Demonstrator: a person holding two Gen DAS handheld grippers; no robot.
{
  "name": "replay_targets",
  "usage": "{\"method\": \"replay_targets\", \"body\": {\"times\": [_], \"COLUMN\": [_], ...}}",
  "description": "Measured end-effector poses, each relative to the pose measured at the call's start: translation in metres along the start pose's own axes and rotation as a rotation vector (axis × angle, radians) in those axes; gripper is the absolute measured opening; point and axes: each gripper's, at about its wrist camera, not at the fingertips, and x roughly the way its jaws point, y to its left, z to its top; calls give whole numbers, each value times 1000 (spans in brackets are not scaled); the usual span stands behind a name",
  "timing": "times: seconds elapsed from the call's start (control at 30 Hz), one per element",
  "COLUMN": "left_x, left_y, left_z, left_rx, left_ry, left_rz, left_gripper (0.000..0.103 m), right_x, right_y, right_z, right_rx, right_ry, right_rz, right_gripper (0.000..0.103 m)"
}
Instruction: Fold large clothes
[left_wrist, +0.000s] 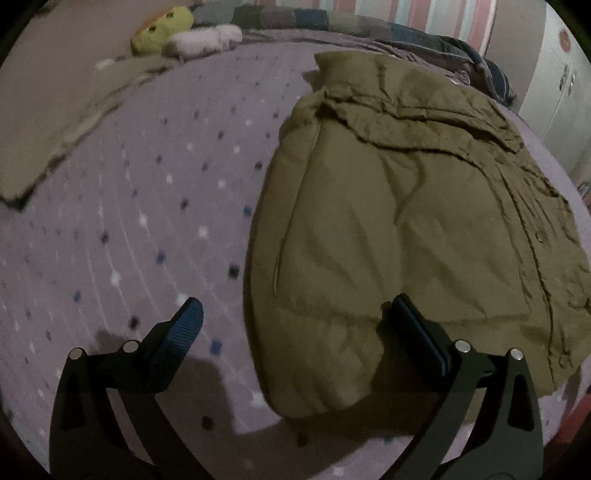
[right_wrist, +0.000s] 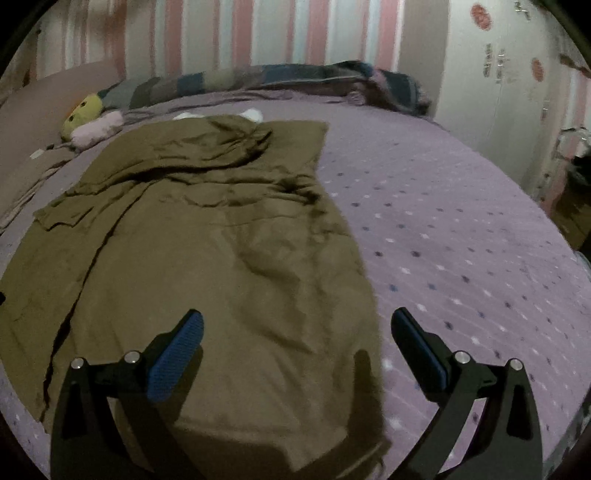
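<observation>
An olive-green padded jacket (left_wrist: 399, 221) lies spread on the purple dotted bedsheet (left_wrist: 147, 206), its sides folded inward and its collar toward the far end. My left gripper (left_wrist: 295, 325) is open and empty, hovering over the jacket's near left hem corner, left finger over bare sheet, right finger over the fabric. In the right wrist view the jacket (right_wrist: 207, 251) fills the left half. My right gripper (right_wrist: 295, 332) is open and empty above the jacket's near right edge, its right finger over the sheet (right_wrist: 461, 240).
A yellow plush toy (left_wrist: 162, 27) and a pale pink one (left_wrist: 203, 38) lie at the bed's far left. A rolled dark patchwork blanket (right_wrist: 295, 79) lies along the far edge under a striped wall. A beige cloth (left_wrist: 40, 122) lies left. White cabinet doors (right_wrist: 498, 85) stand right.
</observation>
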Motion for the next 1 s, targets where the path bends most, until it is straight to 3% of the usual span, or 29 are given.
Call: {"method": "replay_targets", "body": {"times": [0.23, 0.37, 0.47, 0.53, 0.63, 0.73, 0.9, 1.0], "left_x": [0, -6, -10, -8, -5, 0, 5, 8], "left_y": [-5, -17, -29, -34, -33, -23, -17, -18], "left_z": [-10, -11, -10, -10, -11, -7, -4, -3], "left_rx": [-5, 57, 133, 171, 197, 142, 90, 84], "left_ry": [14, 15, 2, -7, -24, 1, 40, 58], "left_rz": [-22, -70, -62, -52, -45, -80, -104, -94], "left_gripper": [99, 80, 74, 75, 84, 92, 94, 96], "right_x": [-18, -27, -29, -27, -20, -11, -9, -5], "right_y": [-20, -32, -42, -45, -50, -48, -47, -54], "right_z": [-17, -27, -33, -36, -42, -56, -73, -79], "right_rx": [45, 70, 91, 93, 112, 120, 173, 234], "right_ry": [-3, -32, -40, -39, -17, 26, 46, 68], "right_rz": [-54, -74, -77, -95, -78, -26, 35, 138], "right_gripper": [101, 101, 101, 101, 101, 101, 100, 80]}}
